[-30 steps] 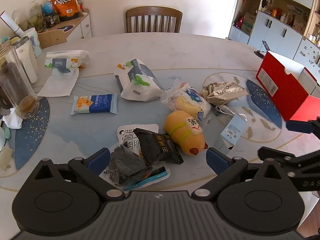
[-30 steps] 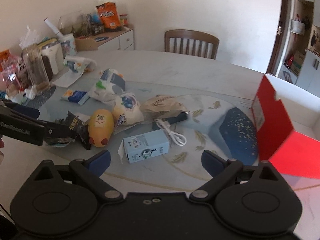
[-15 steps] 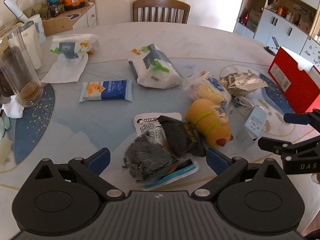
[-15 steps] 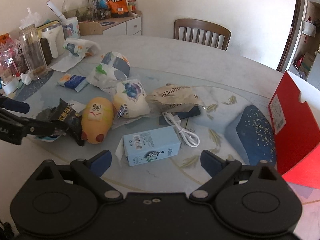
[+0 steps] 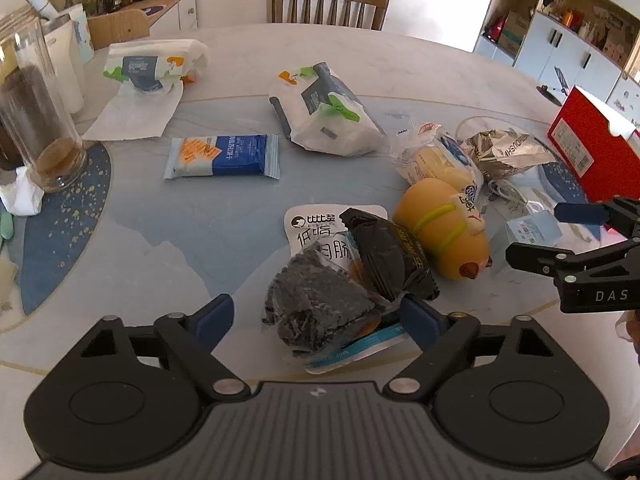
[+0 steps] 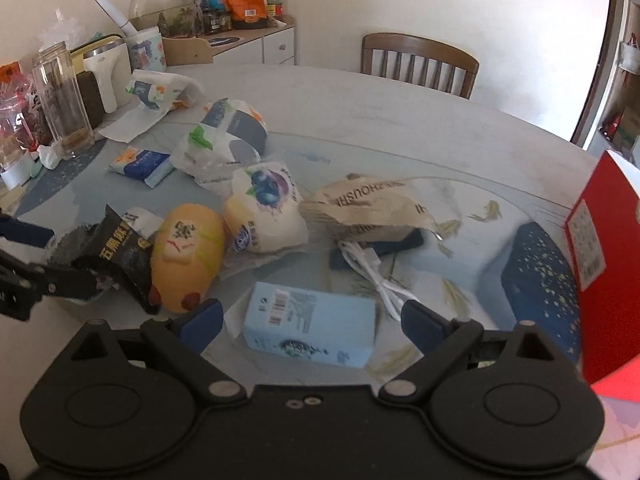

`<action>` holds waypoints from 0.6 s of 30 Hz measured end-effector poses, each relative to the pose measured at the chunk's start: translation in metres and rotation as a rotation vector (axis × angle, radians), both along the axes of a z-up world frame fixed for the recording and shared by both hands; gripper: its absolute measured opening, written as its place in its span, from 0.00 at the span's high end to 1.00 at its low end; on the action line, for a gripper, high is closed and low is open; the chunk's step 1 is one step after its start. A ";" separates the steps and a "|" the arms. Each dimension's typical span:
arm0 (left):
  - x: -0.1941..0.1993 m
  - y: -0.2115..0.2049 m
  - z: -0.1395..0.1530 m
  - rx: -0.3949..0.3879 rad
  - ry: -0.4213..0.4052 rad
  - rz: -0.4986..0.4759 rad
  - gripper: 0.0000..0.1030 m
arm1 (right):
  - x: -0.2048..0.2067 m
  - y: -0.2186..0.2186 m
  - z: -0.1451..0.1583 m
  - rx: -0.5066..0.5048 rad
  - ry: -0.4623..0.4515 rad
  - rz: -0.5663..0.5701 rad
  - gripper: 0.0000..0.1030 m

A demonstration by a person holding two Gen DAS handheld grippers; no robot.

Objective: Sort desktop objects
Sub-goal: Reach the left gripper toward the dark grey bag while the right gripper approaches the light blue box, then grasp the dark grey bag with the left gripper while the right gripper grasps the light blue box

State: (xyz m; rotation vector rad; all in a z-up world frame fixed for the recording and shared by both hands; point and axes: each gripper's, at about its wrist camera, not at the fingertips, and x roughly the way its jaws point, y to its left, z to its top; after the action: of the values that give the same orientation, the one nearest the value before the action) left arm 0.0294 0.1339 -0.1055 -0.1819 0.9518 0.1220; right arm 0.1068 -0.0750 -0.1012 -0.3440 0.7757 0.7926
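My left gripper (image 5: 316,314) hangs low over a pile of dark snack packets (image 5: 320,308) on the round table. Its jaws are closing. The right pad (image 5: 416,314) reaches the packets' edge, while the left pad stands apart from them. In the right wrist view this gripper (image 6: 48,256) shows at the left around the black packet (image 6: 116,248). My right gripper (image 6: 310,320) is open astride a light blue box (image 6: 308,324), with a gap at each pad. A yellow squishy toy (image 5: 440,232) lies between the packets and the box.
A red box (image 6: 600,248) stands open at the right. A bread bag (image 6: 264,216), a crumpled brown bag (image 6: 368,204) and a white cable (image 6: 372,276) lie mid-table. Tissue packs (image 5: 328,112), a blue wafer packet (image 5: 222,156) and a glass jar (image 5: 36,128) sit further back and left.
Both grippers have come down and forward over the table. The left jaws have narrowed around the dark packets. The blue box now lies between the right pads.
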 end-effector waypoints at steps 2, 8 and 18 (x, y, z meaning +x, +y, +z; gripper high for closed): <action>-0.001 0.001 0.000 -0.004 -0.003 0.003 0.16 | 0.000 0.001 0.000 0.003 0.008 0.003 0.08; 0.000 0.001 0.000 -0.017 -0.009 0.004 0.22 | 0.001 0.002 -0.004 -0.002 0.043 -0.017 0.08; -0.002 0.002 0.001 -0.033 -0.013 0.009 0.34 | 0.004 0.006 -0.007 0.022 0.104 -0.118 0.10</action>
State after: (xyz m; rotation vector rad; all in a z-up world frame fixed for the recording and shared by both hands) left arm 0.0278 0.1356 -0.1048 -0.2170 0.9409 0.1138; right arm 0.1104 -0.0689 -0.1081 -0.2361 0.8756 0.7115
